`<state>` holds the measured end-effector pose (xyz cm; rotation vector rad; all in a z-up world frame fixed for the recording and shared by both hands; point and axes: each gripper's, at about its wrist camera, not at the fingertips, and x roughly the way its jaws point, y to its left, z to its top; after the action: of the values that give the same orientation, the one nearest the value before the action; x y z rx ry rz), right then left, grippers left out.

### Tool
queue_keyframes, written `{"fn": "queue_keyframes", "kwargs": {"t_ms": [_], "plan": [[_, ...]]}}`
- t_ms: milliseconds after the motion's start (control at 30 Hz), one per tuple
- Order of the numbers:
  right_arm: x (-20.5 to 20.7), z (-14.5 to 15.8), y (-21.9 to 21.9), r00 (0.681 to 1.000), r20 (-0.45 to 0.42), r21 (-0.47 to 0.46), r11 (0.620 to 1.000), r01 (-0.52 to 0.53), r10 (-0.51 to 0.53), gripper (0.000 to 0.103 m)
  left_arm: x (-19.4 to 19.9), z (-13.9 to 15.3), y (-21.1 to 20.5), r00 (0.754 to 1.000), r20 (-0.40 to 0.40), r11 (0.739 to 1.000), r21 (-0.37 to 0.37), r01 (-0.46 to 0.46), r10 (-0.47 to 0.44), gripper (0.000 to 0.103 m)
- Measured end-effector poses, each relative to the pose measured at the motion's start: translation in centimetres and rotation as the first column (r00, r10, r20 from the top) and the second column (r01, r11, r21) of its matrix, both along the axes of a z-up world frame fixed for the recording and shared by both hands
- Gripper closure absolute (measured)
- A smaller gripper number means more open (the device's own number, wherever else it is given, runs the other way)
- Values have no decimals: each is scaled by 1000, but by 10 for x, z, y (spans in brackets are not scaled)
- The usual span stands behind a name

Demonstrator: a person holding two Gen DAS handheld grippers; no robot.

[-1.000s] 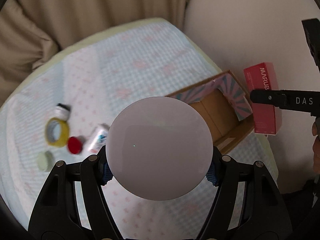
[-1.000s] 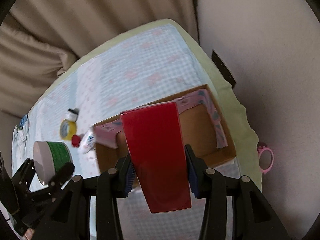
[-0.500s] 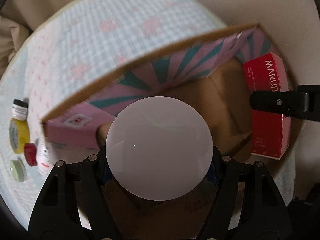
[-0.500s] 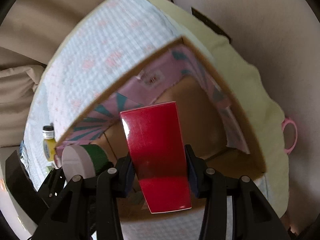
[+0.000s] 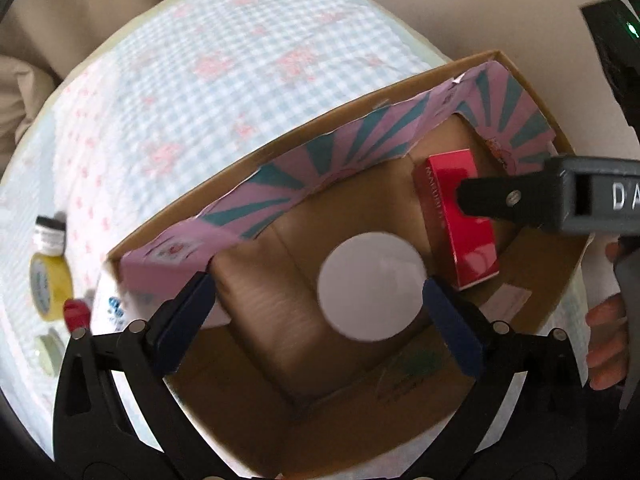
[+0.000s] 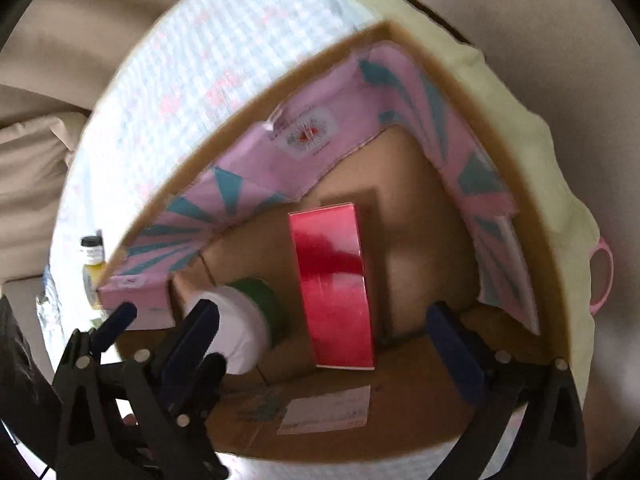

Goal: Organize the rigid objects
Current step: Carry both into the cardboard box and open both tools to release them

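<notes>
Both tongs opening; jar [image 5: 370,286], red box [image 6: 334,284] released.

Beige curtains [image 5: 100,12] hang behind a bed with a checked blue-and-pink cover [image 5: 224,80], beside a pale wall [image 6: 540,20].

Glossy red carton [image 6: 334,288], matt cardboard box [image 5: 360,420], checked cloth [image 5: 224,92]

The right gripper [image 6: 324,328] hangs over the cardboard box [image 6: 400,432], jaws opening, nothing pressed between them. Inside the box lie a red carton [image 6: 332,280] and a green jar [image 6: 248,320].
</notes>
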<state>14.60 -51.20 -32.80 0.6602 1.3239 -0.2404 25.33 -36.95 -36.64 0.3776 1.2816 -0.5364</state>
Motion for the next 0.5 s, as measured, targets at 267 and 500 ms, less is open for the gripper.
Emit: {"fn": "queue_keyframes", "kwargs": {"t_ms": [267,500], "plan": [[-22,11,-12,998,23,14,999,50,-50,0,-4,23,13,998,13,998,-8,-56,56,0],[-40,45,-6,998,42,-19,999,42,-42,0,-16,68,16,998,50,998,-50,-38,40,0]]}}
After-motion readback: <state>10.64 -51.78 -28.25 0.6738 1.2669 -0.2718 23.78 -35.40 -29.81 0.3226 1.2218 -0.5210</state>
